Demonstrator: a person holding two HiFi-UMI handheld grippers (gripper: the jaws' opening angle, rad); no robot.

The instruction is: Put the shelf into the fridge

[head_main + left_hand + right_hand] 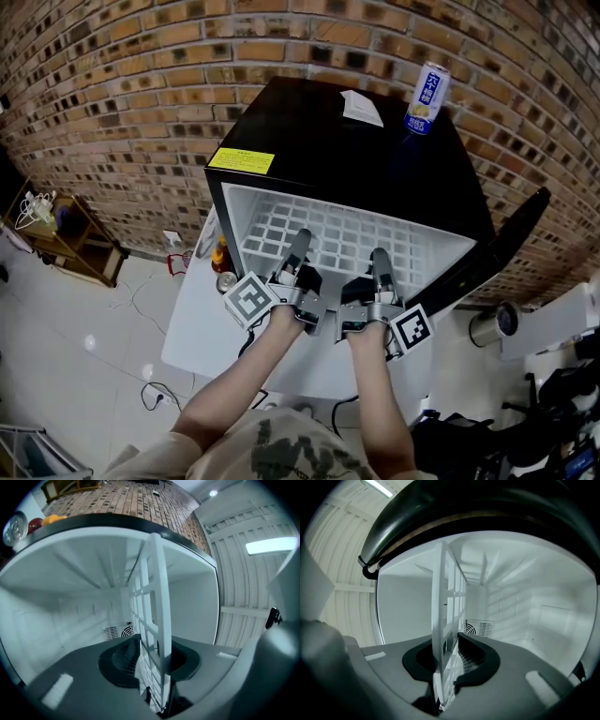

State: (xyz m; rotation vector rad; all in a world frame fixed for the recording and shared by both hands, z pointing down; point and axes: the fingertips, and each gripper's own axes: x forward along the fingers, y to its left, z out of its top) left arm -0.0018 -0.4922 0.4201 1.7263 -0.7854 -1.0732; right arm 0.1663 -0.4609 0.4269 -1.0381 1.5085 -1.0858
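A small black fridge (309, 141) stands open, its white inside facing me. A white grid shelf (328, 239) lies level in the opening, most of it inside. My left gripper (296, 251) is shut on the shelf's front edge at the left, my right gripper (380, 262) on the same edge at the right. In the left gripper view the shelf (157, 620) runs edge-on between the jaws into the fridge. The right gripper view shows the shelf (445, 620) the same way, with the back-wall vent (480, 627) behind it.
The fridge door (487, 258) hangs open at the right. A drink can (427, 97) and a white paper (361, 108) rest on the fridge top. Bottles (221, 255) stand on the white table (192, 328) at the left. A brick wall (112, 94) is behind.
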